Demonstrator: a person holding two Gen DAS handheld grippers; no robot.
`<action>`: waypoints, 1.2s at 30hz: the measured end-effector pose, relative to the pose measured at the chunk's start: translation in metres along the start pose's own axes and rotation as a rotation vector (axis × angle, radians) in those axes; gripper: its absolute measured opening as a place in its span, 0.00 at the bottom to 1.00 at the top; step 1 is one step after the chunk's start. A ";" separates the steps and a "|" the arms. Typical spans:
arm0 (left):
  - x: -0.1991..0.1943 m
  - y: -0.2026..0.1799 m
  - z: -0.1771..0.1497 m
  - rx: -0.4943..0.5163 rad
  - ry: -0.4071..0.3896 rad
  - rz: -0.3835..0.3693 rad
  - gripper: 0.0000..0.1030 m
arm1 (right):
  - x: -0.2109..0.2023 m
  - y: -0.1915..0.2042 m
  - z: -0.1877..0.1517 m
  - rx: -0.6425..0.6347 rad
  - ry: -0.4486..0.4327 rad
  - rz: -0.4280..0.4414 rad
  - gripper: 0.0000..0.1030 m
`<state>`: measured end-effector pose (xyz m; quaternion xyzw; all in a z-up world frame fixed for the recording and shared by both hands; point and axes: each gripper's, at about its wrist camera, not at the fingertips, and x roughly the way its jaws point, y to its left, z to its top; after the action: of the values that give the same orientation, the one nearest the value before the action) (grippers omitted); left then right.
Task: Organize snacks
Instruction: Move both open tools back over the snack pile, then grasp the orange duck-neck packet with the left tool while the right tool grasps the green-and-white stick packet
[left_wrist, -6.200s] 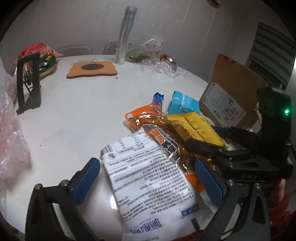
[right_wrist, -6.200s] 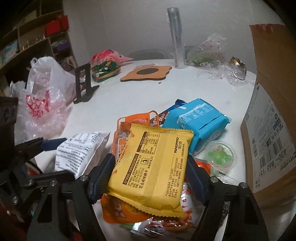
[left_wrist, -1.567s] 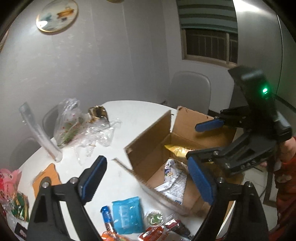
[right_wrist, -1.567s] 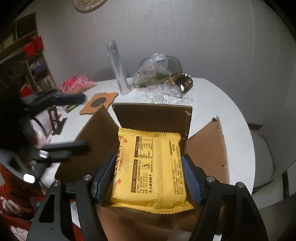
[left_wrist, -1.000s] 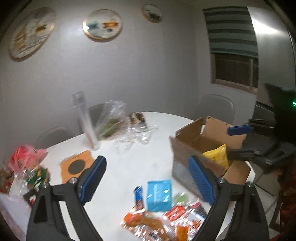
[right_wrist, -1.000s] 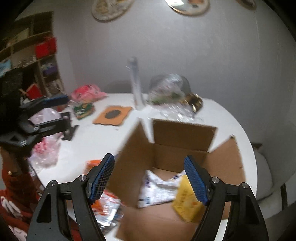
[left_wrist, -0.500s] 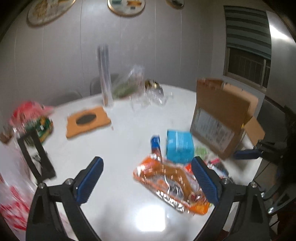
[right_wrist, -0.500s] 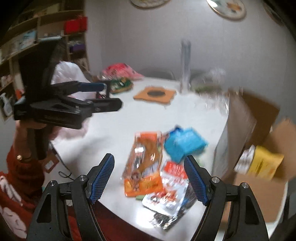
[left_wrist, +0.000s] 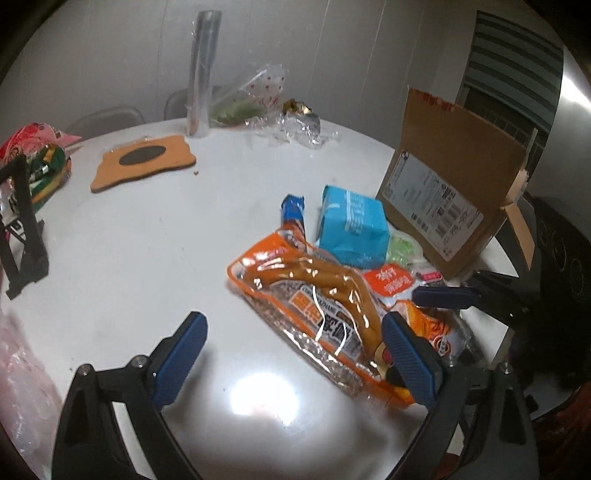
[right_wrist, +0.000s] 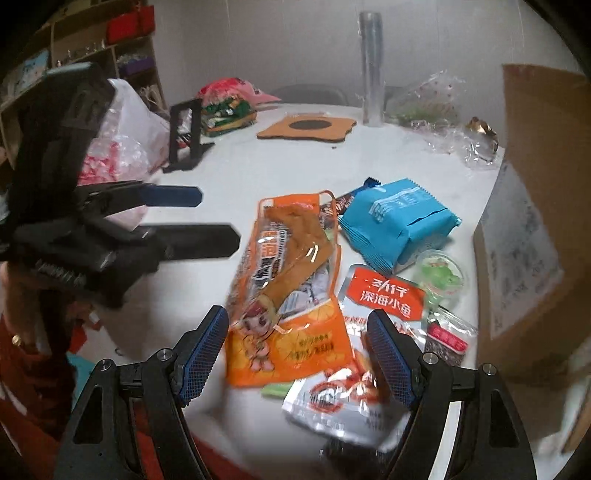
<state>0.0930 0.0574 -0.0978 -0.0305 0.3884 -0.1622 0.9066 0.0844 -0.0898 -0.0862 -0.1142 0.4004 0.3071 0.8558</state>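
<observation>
A pile of snacks lies on the white round table (left_wrist: 147, 236): an orange chicken-feet pack (left_wrist: 314, 299) (right_wrist: 288, 266), a blue packet (left_wrist: 352, 229) (right_wrist: 399, 221), a red fish pack (right_wrist: 384, 291), a green jelly cup (right_wrist: 439, 273). A cardboard box (left_wrist: 443, 184) (right_wrist: 535, 221) stands right of them. My left gripper (left_wrist: 291, 354) is open and empty, low over the near end of the orange pack. My right gripper (right_wrist: 299, 350) is open and empty, with the orange pack's lower end between its fingers. Each gripper shows in the other's view.
A cork mat (left_wrist: 144, 162), a clear tall tube (left_wrist: 201, 74) and crumpled plastic wrap (left_wrist: 291, 125) lie at the far side. A black stand (left_wrist: 22, 221) and bags of snacks (left_wrist: 40, 147) are at the left. A pink plastic bag (right_wrist: 122, 147) sits by the left edge.
Both grippers have come down from above the box to the snack pile. The yellow pack dropped into the box about a second ago. Both are now low over the orange pack.
</observation>
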 end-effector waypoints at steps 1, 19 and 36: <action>0.000 0.002 -0.001 -0.006 0.003 0.000 0.91 | 0.003 0.001 0.001 0.002 0.001 0.010 0.73; 0.014 0.031 0.000 -0.088 0.055 0.062 0.87 | 0.024 0.054 0.013 -0.067 -0.009 0.277 0.74; 0.031 0.008 -0.001 0.000 0.105 0.087 0.66 | -0.023 0.010 0.000 -0.075 -0.059 0.075 0.74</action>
<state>0.1145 0.0555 -0.1215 -0.0050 0.4363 -0.1241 0.8912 0.0670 -0.0919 -0.0689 -0.1218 0.3671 0.3571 0.8502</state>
